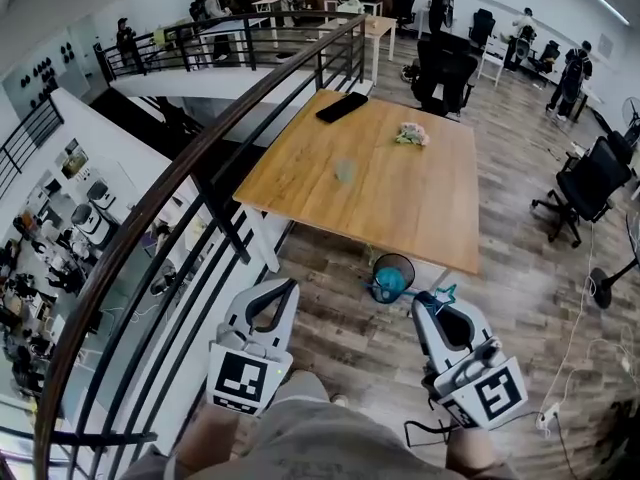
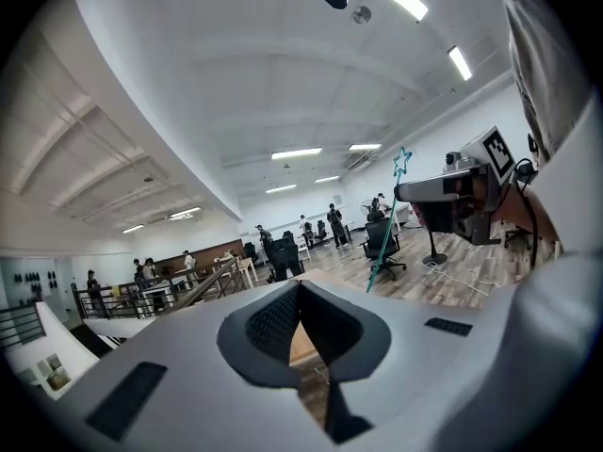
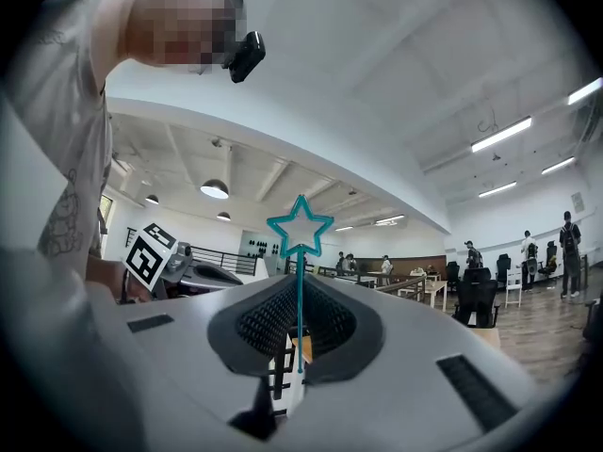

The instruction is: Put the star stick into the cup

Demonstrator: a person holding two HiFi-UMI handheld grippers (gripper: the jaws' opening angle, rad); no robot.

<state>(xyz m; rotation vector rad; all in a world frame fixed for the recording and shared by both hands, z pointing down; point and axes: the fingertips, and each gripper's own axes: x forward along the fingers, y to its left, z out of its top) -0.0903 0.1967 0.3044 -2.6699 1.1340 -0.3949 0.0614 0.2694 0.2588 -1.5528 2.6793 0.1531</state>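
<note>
The star stick (image 3: 300,295), a thin teal rod topped with an outlined star, stands upright between the jaws of my right gripper (image 3: 300,281), which is shut on it. In the head view the right gripper (image 1: 422,298) is low at the right, over the floor in front of the table, and the star stick (image 1: 441,295) shows at its tip. A clear cup (image 1: 345,171) stands near the middle of the wooden table (image 1: 300,183), well ahead of both grippers. My left gripper (image 1: 289,285) is low at the left, its jaws shut with nothing between them (image 2: 300,286). From the left gripper view the star stick (image 2: 386,243) shows off to the right.
A dark phone (image 1: 341,107) and a small pale bunch of flowers (image 1: 411,134) lie at the table's far end. A round bin (image 1: 392,276) sits on the floor by the near edge. A black railing (image 1: 230,128) runs along the left. Office chairs (image 1: 585,188) and people stand farther off.
</note>
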